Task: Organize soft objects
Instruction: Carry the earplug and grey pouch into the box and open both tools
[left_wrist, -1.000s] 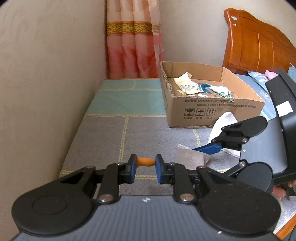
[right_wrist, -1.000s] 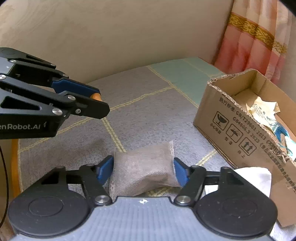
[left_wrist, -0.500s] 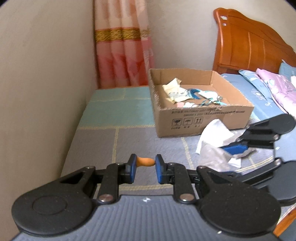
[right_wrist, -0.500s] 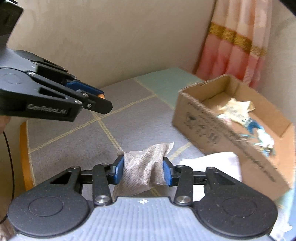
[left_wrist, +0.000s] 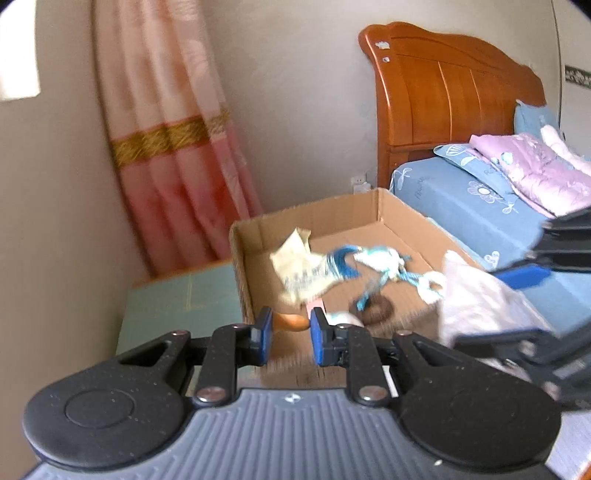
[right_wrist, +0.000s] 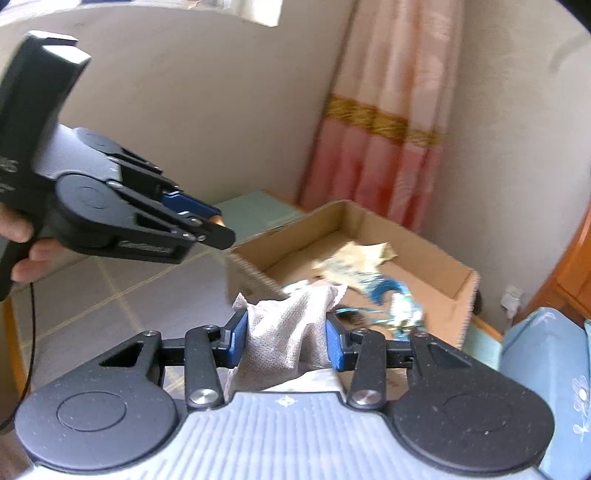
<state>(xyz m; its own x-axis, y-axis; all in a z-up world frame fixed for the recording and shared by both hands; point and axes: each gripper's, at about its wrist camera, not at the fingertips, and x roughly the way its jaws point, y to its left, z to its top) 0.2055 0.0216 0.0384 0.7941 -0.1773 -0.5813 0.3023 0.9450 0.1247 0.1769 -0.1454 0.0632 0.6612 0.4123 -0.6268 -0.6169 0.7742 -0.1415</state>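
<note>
Cloth (right_wrist: 291, 332), grey and speckled, is bunched upright between the right gripper (right_wrist: 286, 341) pads, which pinch it from both sides; its long axis runs toward 12 o'clock, its top corner over the near rim of the cardboard box (right_wrist: 448, 312). At 9 to 10 o'clock the left gripper (right_wrist: 207, 230) hangs in the air just short of the box's left corner, its fingers set narrow around a small orange piece (left_wrist: 291, 321). Bare wall stands at 11 o'clock, a curtain (right_wrist: 388, 122) at 1. Inside the box lie a cream rag (left_wrist: 295, 267) and blue-and-white fabric (left_wrist: 373, 264), with bare floor at its far end.
</note>
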